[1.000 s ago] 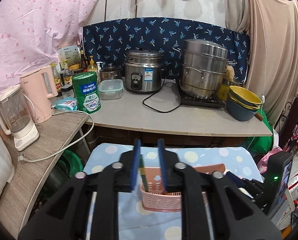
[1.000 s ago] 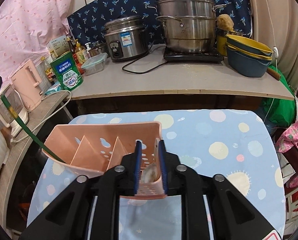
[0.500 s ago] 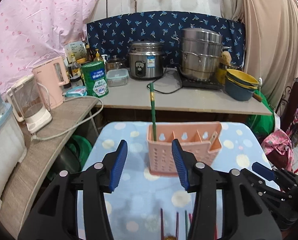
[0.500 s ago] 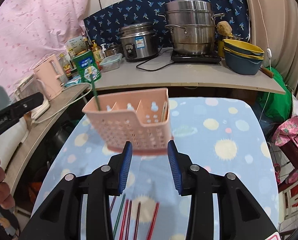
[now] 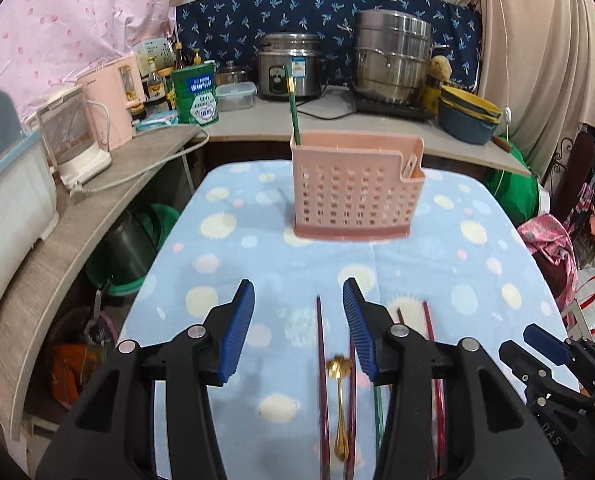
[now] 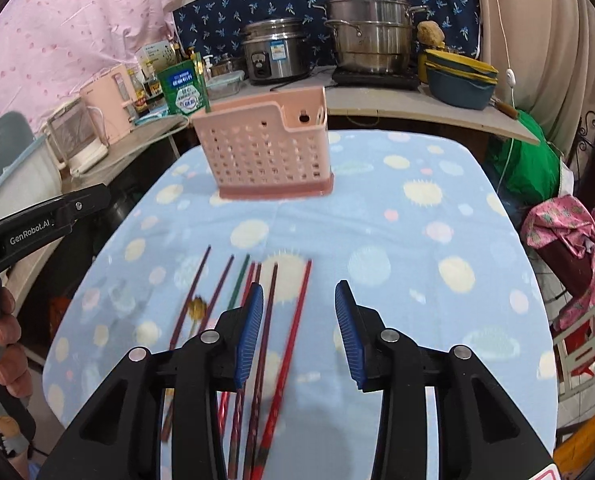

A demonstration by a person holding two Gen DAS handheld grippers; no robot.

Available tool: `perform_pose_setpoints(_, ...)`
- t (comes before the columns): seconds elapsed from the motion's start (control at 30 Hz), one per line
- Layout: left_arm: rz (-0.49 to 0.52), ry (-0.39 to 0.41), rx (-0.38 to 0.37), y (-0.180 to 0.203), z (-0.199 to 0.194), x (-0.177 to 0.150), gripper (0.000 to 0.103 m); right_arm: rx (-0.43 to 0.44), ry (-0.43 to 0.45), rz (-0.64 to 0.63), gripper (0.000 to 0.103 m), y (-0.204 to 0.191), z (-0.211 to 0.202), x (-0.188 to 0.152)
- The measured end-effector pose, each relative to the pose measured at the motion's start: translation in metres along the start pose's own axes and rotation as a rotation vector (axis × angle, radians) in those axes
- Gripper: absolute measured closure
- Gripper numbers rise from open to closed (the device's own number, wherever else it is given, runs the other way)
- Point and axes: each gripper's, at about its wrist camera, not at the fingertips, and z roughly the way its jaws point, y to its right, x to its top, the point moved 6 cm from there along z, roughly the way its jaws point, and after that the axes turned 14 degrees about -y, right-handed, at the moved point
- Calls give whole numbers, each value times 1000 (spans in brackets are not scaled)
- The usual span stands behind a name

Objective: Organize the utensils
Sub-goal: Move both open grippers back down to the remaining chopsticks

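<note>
1. Pink plastic utensil holder [image 5: 355,192] stands upright at the far end of the blue spotted tablecloth [image 5: 457,264], so sticks can drop in from above.
2. One green chopstick [image 5: 293,104] stands in its left slot.
3. Loose chopsticks [image 6: 297,320] and a small gold spoon [image 5: 339,396] lie flat near the grippers, ready to grab.
4. Left gripper [image 5: 299,328] is partly open, holding nothing.
5. Right gripper [image 6: 299,334] too.

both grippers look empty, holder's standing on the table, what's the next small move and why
Probably lower the left gripper onto the dark red chopstick lying between its open jaws and close. The pink holder holds only a green chopstick and one utensil at its right end, while several chopsticks and a gold spoon lie loose on the cloth.
</note>
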Motion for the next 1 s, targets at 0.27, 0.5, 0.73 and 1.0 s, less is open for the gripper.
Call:
perform_pose_setpoints(0.27,-13,-52,4,-8,11,-51,59,-10,-81,15,66,2,17,-55)
perform_pose_setpoints(0.5,-17,-104,-11,-12,23,-83,59,0,-128,31,66,-2,35,-83)
perform_pose_setpoints(0.73,-22,-143,-22,-15,34,-104,59,8,-154,33,66,-10,49,-92)
perform_pose_setpoints(1.0,-36,-178,-30,-17,45,-117,59,13,-176,27,68,-20,63,-96)
